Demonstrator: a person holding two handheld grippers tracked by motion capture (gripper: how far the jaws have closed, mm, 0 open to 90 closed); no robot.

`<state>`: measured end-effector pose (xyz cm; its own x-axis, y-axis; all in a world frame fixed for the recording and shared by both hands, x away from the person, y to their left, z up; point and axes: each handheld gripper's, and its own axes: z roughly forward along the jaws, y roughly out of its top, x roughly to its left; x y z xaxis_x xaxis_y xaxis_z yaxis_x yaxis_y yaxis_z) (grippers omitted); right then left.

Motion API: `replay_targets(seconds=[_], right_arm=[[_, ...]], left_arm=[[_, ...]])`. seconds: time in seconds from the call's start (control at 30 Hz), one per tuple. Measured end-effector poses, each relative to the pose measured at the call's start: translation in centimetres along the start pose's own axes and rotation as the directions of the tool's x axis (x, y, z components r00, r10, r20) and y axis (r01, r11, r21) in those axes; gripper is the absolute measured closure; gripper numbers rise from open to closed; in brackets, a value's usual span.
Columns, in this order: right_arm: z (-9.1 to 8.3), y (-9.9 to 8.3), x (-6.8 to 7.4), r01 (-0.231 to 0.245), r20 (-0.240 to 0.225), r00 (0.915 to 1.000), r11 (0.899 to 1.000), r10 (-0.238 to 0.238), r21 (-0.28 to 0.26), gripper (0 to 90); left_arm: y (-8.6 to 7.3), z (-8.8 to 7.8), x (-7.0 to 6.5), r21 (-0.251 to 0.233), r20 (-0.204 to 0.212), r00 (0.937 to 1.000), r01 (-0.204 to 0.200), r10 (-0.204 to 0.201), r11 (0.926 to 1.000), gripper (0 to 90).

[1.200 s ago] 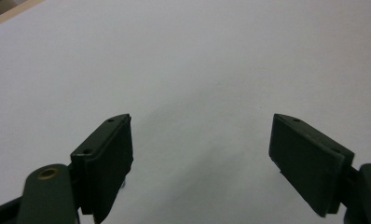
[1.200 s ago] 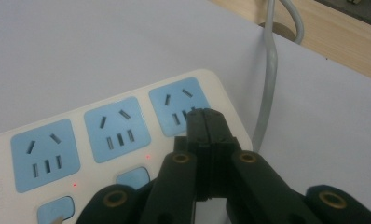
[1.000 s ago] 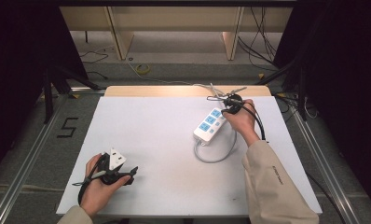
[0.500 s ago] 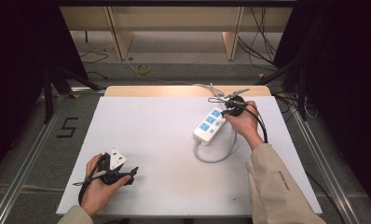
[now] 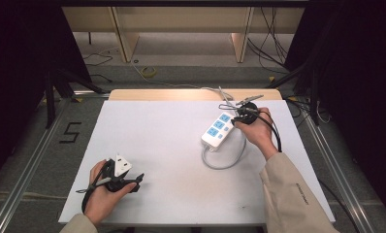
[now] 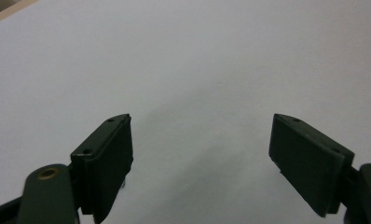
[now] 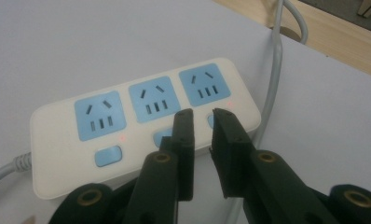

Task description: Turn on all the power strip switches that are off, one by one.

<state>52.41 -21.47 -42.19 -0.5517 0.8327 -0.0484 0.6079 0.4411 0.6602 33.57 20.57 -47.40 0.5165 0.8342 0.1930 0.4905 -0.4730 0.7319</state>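
Spanning the scene, the white tabletop (image 5: 171,145) carries a white power strip (image 5: 217,129) right of centre toward the far edge, lying flat with its blue sockets up so its switches can be reached, its grey cable (image 5: 225,162) looped nearer the person. The right gripper (image 7: 203,122) hovers just over the row of switches, its fingers a narrow gap apart and just opening, nothing between them. The left gripper (image 5: 125,182) rests near-left, fingers spread wide over bare surface, apparently idle.
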Motion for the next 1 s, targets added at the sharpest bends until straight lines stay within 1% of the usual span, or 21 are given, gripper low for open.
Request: replay_targets(seconds=[0.37, 0.57, 0.7, 0.87, 1.0], right_arm=[[-1.3, -1.6, 0.3, 0.001, -0.021, 0.9998, 1.0, -0.001, -0.007, 74.2], [-2.2, -2.5, 0.7, 0.003, -0.043, 0.9991, 1.0, -0.004, -0.016, 69.0], [-2.9, -3.2, 1.1, 0.0, -0.066, 0.9978, 1.0, -0.002, -0.028, 65.5], [-3.7, -3.9, 1.6, 0.012, -0.076, 0.997, 0.999, -0.015, -0.038, 61.8], [-4.2, -4.6, 1.8, 0.009, -0.089, 0.996, 0.999, -0.013, -0.046, 58.4]], left_arm=[[0.0, 0.1, -0.1, 0.004, 0.001, 1.0, 0.006, -0.006, 1.0, 21.5], [-0.1, 0.1, 0.0, 0.005, 0.001, 1.0, 0.005, -0.005, 1.0, 21.5], [-0.1, 0.1, 0.0, 0.008, 0.002, 1.0, 0.006, -0.006, 1.0, 21.5], [-0.1, 0.2, 0.0, 0.006, 0.001, 1.0, 0.006, -0.006, 1.0, 21.4], [-0.1, 0.2, 0.0, 0.01, 0.001, 1.0, 0.006, -0.006, 0.9999, 21.4]])
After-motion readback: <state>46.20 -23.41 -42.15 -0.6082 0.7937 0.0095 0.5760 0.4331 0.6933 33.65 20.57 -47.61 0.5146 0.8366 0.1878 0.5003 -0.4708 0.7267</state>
